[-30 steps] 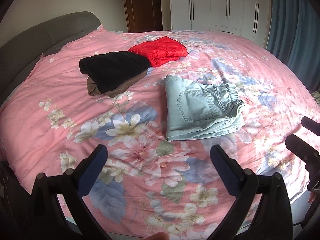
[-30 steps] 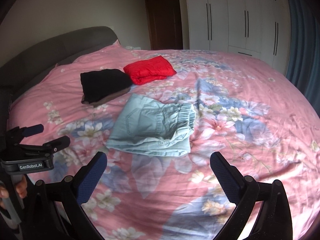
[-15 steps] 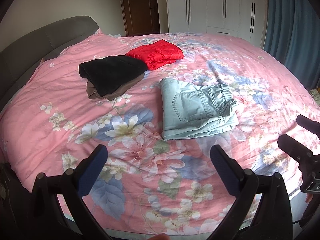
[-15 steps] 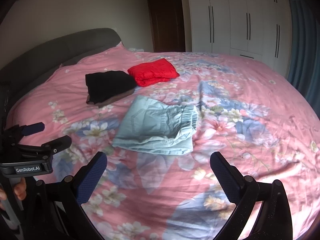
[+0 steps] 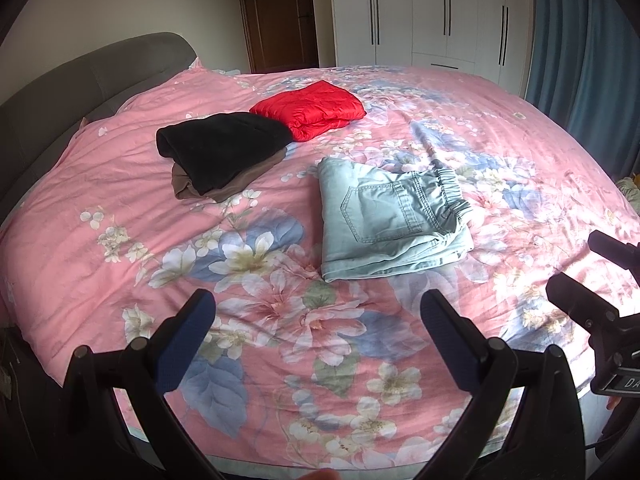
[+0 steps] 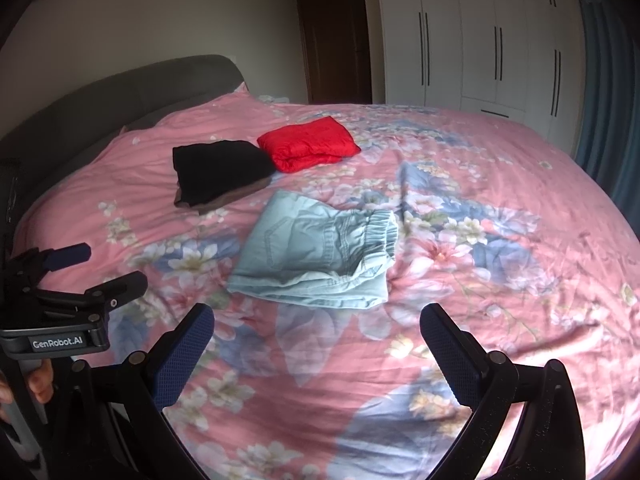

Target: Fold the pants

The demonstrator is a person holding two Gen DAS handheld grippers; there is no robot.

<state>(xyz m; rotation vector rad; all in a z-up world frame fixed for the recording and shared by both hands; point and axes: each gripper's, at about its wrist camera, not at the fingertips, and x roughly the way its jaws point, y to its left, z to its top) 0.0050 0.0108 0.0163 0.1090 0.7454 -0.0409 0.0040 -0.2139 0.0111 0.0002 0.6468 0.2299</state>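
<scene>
Light blue denim pants (image 5: pixel 388 220) lie folded into a flat rectangle on the pink floral bed cover, back pocket up, elastic waistband to the right. They also show in the right wrist view (image 6: pixel 320 252). My left gripper (image 5: pixel 316 324) is open and empty, held back above the near part of the bed, well short of the pants. My right gripper (image 6: pixel 316 332) is open and empty, also short of the pants. Each gripper shows in the other's view: the right gripper (image 5: pixel 592 276), the left gripper (image 6: pixel 100 268).
A folded black garment on a brown one (image 5: pixel 224 148) and a folded red garment (image 5: pixel 312 108) lie further back on the bed (image 5: pixel 120 208). A grey headboard (image 5: pixel 80 76) stands at the left. White wardrobes (image 5: pixel 436 12), a dark door and blue curtains stand behind.
Both grippers have drawn back and risen a little from the bed, so the pants look smaller and further away. The pants have not moved. Both grippers stay open.
</scene>
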